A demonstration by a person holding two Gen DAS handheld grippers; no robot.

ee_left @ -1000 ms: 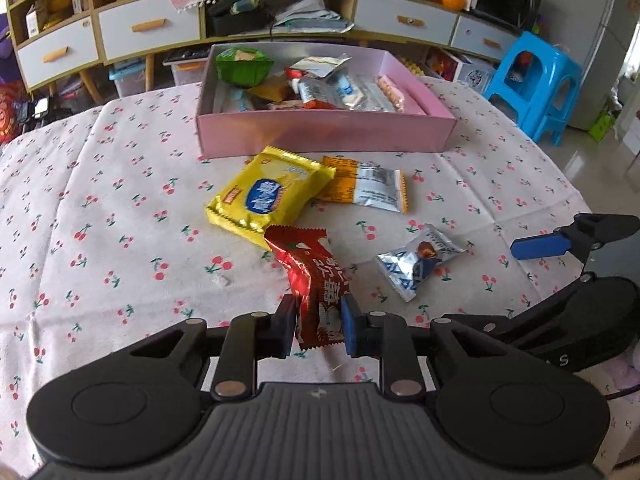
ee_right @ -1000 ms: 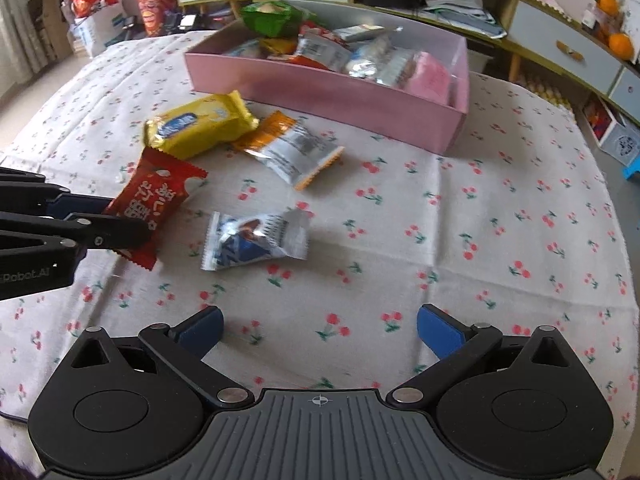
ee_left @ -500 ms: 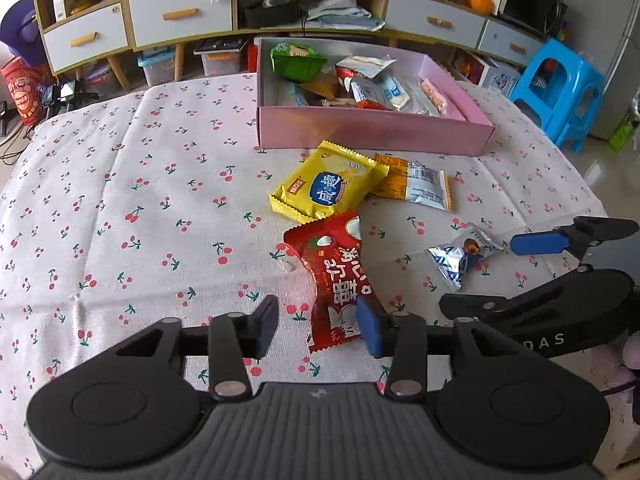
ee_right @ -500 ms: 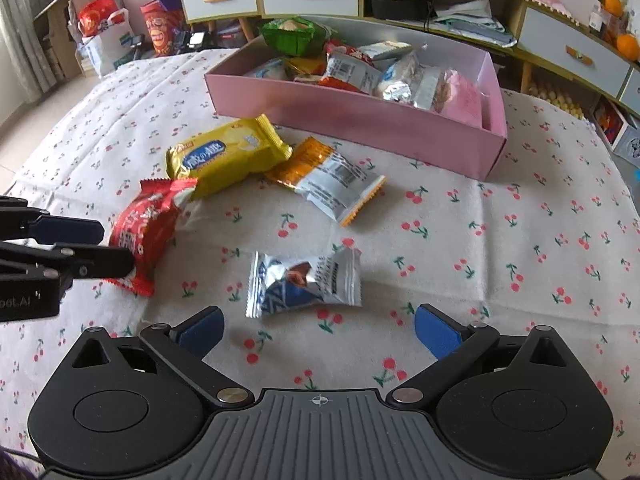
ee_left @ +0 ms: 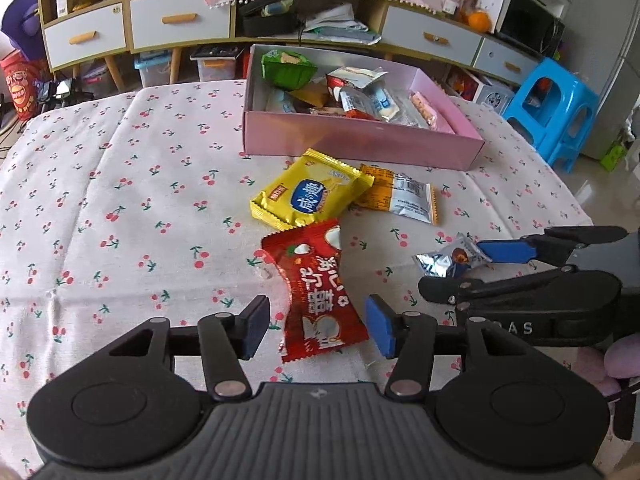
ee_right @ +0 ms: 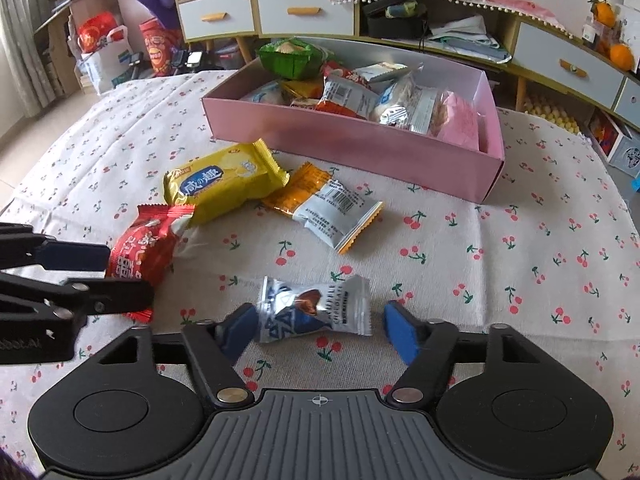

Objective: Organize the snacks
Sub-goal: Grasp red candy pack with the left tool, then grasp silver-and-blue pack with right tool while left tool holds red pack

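Note:
A pink box [ee_left: 360,148] [ee_right: 352,146] at the back of the table holds several snack packets. On the cloth in front lie a yellow packet [ee_left: 310,196] [ee_right: 222,180], an orange and silver packet [ee_left: 400,196] [ee_right: 324,208], a red packet [ee_left: 318,288] [ee_right: 146,246] and a silver and blue chocolate packet [ee_left: 448,260] [ee_right: 314,310]. My left gripper [ee_left: 316,326] [ee_right: 128,274] is open with the red packet lying between its fingers. My right gripper [ee_right: 318,328] [ee_left: 452,268] is open around the chocolate packet.
The table carries a white cloth with a cherry print [ee_left: 120,200]. Behind it stand cabinets with drawers [ee_left: 180,28] and cluttered shelves. A blue plastic stool [ee_left: 556,108] stands at the right, bags [ee_right: 104,52] on the floor at the left.
My left gripper has opened and let go of the red packet, which now lies on the cloth. My right gripper has moved forward so its fingers flank the chocolate packet.

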